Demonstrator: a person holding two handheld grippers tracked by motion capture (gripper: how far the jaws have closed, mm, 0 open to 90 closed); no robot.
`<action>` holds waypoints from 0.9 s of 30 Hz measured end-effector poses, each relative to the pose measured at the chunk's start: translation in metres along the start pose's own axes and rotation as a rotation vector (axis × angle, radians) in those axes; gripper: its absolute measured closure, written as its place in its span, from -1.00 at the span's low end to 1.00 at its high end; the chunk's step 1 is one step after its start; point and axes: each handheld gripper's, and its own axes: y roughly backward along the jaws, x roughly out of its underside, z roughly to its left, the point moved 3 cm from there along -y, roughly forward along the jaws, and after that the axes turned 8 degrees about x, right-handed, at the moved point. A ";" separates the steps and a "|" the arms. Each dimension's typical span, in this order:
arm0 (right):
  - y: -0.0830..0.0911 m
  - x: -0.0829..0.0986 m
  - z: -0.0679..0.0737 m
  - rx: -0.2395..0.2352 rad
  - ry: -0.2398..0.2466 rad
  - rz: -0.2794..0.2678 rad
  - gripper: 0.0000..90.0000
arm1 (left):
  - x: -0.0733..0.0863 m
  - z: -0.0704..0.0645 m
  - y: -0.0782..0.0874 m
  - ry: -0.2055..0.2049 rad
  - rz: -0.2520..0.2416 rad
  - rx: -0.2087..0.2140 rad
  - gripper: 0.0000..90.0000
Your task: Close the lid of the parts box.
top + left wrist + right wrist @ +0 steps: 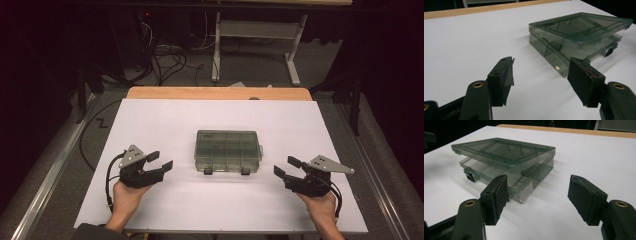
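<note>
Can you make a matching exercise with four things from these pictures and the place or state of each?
Things:
1. left hand-held gripper
2. right hand-held gripper
3. plastic box
4. white sheet

Places or states:
a. covers the table top
b. open, right of the box
c. middle of the sheet, lid slightly raised
d. open, left of the box

Pairs: 1-d, 2-b, 3-c, 4-a

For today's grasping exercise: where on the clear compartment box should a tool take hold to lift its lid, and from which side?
Grip the lid's front lip on the compartment box, coming from the person's side. The lid sits slightly ajar there above the two dark latches, while its hinge is on the far edge.
</note>
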 end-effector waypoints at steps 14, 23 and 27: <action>-0.002 0.009 -0.001 0.014 0.020 0.003 -0.26 | 0.003 0.002 0.001 -0.005 -0.012 -0.031 -0.22; -0.002 0.012 -0.001 0.016 0.017 -0.006 -0.27 | 0.006 0.001 -0.004 0.002 0.002 -0.036 -0.23; -0.003 0.013 -0.003 0.018 0.009 -0.006 -0.27 | 0.008 -0.001 -0.007 -0.001 0.019 -0.025 -0.23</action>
